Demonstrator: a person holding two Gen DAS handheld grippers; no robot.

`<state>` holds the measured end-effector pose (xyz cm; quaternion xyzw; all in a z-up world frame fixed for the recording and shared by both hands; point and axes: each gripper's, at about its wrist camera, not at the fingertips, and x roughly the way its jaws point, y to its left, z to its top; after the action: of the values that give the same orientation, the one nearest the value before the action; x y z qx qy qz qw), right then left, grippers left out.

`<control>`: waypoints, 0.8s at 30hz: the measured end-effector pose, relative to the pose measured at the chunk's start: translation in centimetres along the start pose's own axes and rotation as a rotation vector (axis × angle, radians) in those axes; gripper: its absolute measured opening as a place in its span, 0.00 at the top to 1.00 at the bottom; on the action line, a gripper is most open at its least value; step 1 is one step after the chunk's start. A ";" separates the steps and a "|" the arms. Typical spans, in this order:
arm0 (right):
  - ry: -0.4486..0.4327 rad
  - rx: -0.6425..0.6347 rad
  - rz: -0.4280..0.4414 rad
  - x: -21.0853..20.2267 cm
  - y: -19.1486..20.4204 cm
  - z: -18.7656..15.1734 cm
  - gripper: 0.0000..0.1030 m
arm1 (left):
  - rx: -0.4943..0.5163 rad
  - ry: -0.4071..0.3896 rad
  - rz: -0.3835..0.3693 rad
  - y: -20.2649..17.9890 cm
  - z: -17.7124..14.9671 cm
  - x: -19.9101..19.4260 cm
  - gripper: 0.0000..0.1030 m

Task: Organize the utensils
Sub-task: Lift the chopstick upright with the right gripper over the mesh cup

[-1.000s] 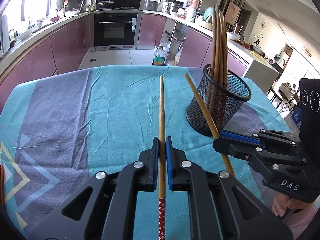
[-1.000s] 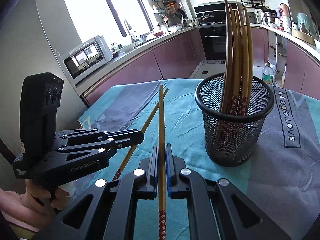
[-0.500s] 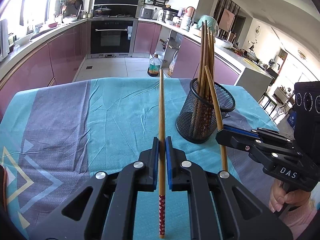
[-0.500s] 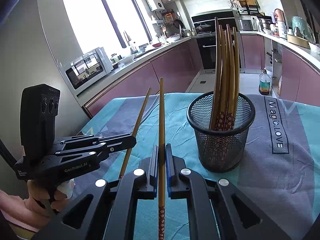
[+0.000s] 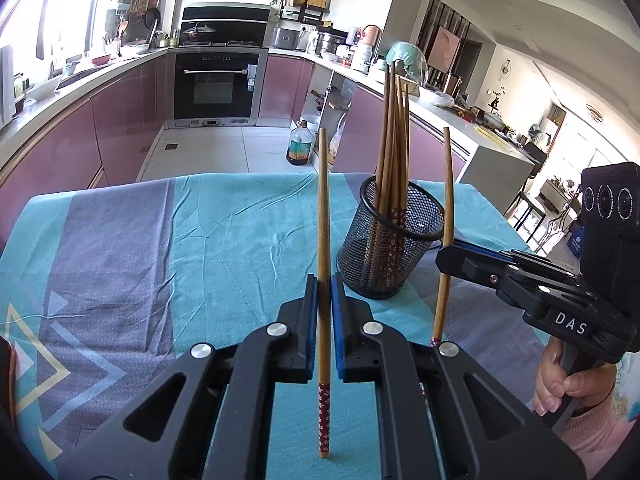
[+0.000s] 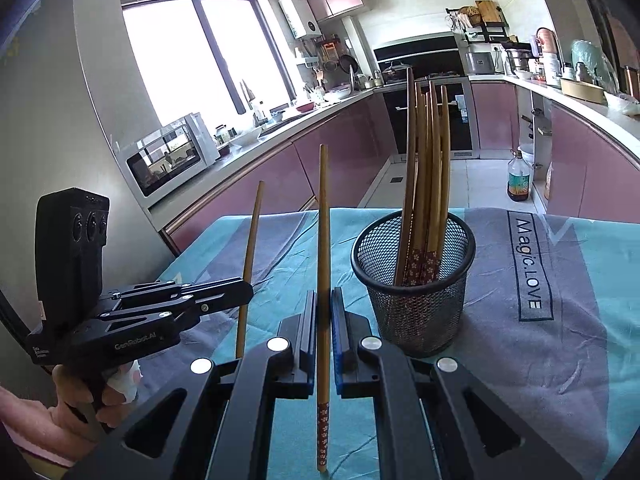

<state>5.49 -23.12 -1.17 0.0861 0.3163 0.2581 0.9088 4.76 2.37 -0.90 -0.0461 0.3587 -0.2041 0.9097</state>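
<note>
A black mesh cup (image 5: 390,258) stands on the table and holds several wooden chopsticks (image 5: 394,140); it also shows in the right wrist view (image 6: 414,292). My left gripper (image 5: 324,280) is shut on one chopstick (image 5: 323,216), held near upright, left of the cup. My right gripper (image 6: 324,298) is shut on another chopstick (image 6: 323,240), also near upright, left of the cup in its own view. In the left wrist view the right gripper (image 5: 448,254) sits just right of the cup with its chopstick (image 5: 446,216). The left gripper (image 6: 240,292) shows in the right wrist view.
The table carries a teal and grey cloth (image 5: 160,240) with printed lettering (image 6: 528,264). Kitchen counters, an oven (image 5: 216,80) and a bottle on the floor (image 5: 299,148) lie beyond the far edge.
Both grippers have tilted their chopsticks from low and pointing forward to near upright. Both have drawn back, so the cup looks farther and smaller.
</note>
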 end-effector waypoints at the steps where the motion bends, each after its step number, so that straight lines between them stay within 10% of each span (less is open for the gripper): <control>1: -0.002 0.001 0.000 -0.1 -0.1 0.1 0.94 | 0.001 -0.003 -0.002 0.0 0.1 -0.1 0.93; 24: -0.062 -0.007 -0.017 -1.7 -0.5 1.4 0.94 | 0.016 -0.054 -0.042 -0.8 0.9 -2.6 0.93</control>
<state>5.45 -24.40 0.69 0.0878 0.2880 0.2485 0.9207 3.39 2.66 1.53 -0.0519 0.3313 -0.2245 0.9149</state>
